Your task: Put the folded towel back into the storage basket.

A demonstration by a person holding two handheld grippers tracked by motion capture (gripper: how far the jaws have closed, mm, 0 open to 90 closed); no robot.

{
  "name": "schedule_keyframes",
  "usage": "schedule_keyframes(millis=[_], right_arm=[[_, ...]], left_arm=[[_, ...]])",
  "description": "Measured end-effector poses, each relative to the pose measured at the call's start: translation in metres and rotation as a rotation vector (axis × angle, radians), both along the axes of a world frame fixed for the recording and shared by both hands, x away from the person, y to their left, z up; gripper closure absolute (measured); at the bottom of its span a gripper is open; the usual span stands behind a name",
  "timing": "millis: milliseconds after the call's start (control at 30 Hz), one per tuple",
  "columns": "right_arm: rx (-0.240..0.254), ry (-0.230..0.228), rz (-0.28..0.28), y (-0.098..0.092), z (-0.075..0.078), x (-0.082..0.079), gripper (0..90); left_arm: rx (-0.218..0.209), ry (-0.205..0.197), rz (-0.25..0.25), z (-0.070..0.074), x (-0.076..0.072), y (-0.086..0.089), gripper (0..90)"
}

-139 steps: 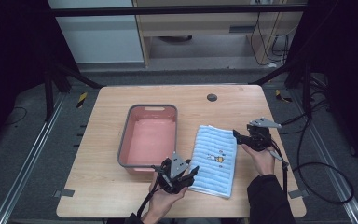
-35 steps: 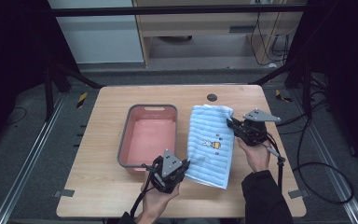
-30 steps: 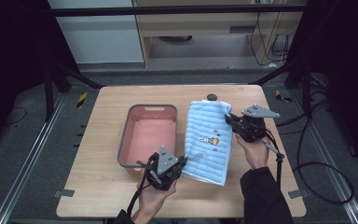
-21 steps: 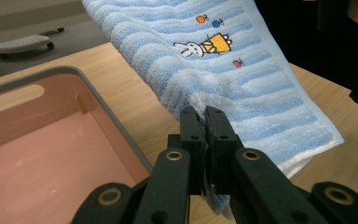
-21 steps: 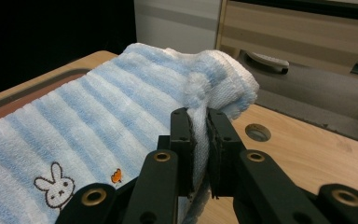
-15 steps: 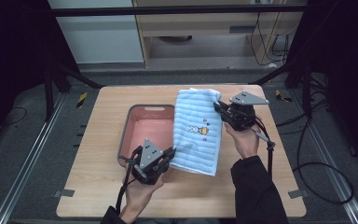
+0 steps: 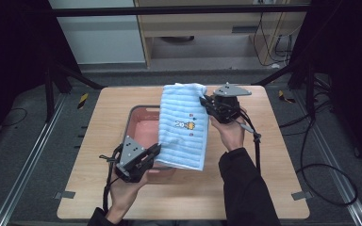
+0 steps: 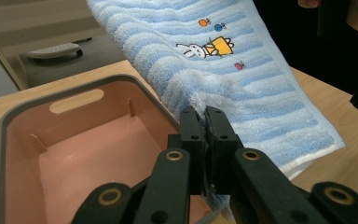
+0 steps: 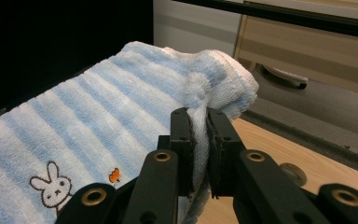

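A blue-and-white striped towel (image 7: 183,123) with a small rabbit picture hangs stretched in the air over the right side of a pink bin (image 7: 141,129). My left gripper (image 7: 156,149) is shut on the towel's near left edge (image 8: 200,100), just above the bin (image 8: 74,154). My right gripper (image 7: 203,100) is shut on the towel's far right corner (image 9: 200,93), held higher. The towel (image 9: 65,135) slopes down from the right gripper toward the left one.
The wooden table (image 7: 273,155) carries the bin at its middle left. A round dark hole (image 9: 292,173) sits in the tabletop at the back. Black frame posts and cables stand around the table; a cabinet (image 7: 207,33) lies behind.
Both grippers have lifted the towel off the table's right half and carried it left, so it now hangs over the bin's right side.
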State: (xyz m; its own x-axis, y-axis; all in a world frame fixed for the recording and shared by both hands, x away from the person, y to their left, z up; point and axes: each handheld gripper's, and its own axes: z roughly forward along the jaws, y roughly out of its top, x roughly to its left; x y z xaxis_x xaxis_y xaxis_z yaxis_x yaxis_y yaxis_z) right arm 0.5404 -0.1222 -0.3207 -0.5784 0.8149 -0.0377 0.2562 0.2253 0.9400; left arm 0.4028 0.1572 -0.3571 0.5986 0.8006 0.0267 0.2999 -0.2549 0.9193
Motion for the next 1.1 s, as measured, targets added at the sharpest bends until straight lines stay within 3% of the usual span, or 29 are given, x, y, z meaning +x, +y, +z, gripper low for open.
schedule_keyframes(millis=[567, 833, 1100], right_arm=[[-0.001, 0.028, 0.053, 0.058, -0.010, 0.029, 82.5], [-0.004, 0.031, 0.071, 0.076, -0.009, 0.038, 82.5], [-0.019, 0.044, 0.083, 0.089, -0.017, 0.048, 82.5]], left_arm=[[-0.009, 0.006, 0.078, -0.006, 0.010, 0.045, 86.6], [-0.028, 0.015, 0.115, -0.008, 0.015, 0.060, 86.6], [-0.020, 0.039, 0.147, -0.018, 0.022, 0.069, 86.6]])
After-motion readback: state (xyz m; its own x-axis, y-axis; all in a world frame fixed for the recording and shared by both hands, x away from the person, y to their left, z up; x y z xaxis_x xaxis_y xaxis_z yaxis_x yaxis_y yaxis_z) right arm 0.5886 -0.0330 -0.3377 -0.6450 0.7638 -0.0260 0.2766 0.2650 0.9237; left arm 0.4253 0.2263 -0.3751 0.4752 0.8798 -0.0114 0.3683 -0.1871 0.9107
